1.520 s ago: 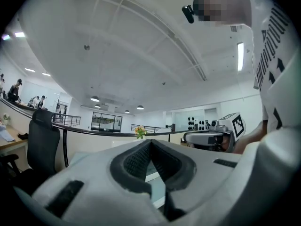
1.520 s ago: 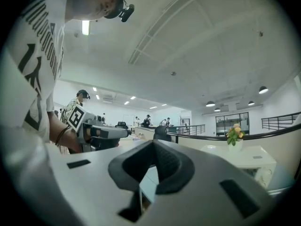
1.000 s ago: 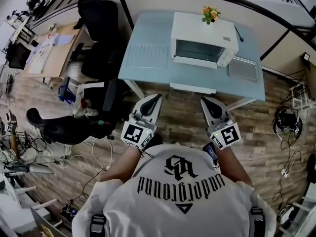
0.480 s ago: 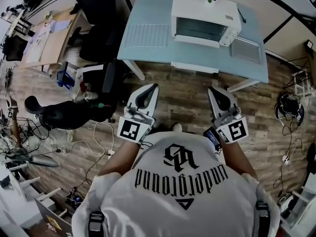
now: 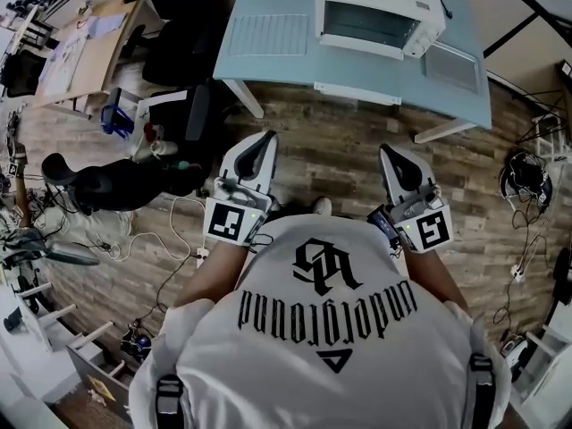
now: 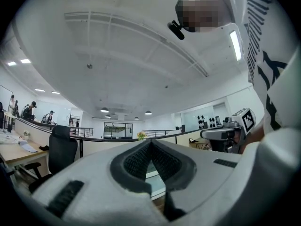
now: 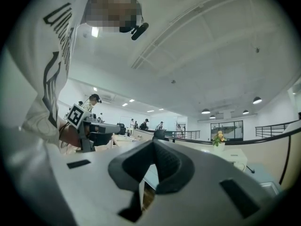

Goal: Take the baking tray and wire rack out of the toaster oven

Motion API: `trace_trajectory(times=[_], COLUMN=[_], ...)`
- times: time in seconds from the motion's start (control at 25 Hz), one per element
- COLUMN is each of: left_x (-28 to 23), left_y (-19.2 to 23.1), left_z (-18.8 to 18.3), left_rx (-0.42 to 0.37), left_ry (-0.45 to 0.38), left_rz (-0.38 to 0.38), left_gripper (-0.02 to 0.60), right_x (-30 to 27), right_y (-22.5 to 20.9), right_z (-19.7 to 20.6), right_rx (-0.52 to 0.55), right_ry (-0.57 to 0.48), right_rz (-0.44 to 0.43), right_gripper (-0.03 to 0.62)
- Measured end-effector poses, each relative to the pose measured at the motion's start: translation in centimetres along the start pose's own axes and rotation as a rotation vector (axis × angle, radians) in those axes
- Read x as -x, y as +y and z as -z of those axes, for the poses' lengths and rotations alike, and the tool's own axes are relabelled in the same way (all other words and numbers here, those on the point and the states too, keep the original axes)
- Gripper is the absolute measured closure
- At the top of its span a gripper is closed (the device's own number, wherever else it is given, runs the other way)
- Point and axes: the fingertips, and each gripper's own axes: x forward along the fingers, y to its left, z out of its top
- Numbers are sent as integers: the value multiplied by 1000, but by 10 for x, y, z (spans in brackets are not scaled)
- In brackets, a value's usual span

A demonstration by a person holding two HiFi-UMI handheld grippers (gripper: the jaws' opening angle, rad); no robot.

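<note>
Left claw (image 5: 264, 138) and right claw (image 5: 388, 151) clenched, empty. Boxy white toaster oven (image 5: 379, 9) on glossy blue bench (image 5: 295, 68) faces them.

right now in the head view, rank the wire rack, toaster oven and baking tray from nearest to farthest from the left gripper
1. wire rack: left part of the table, almost straight ahead of the left gripper.
2. toaster oven: mid-table, off to the right.
3. baking tray: right of the oven, farthest across.
</note>
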Motion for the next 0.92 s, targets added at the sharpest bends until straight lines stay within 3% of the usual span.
trace_trajectory(times=[0.92], left_x=[3], left_y=[-3], left_z=[1], left_rx=[42], left_ry=[-30], left_rz=[-3], left_gripper=[584], right_x=[-1], right_y=[12], right_z=[5], right_rx=[-4], right_ry=[1], right_rz=[-22], right_gripper=[589])
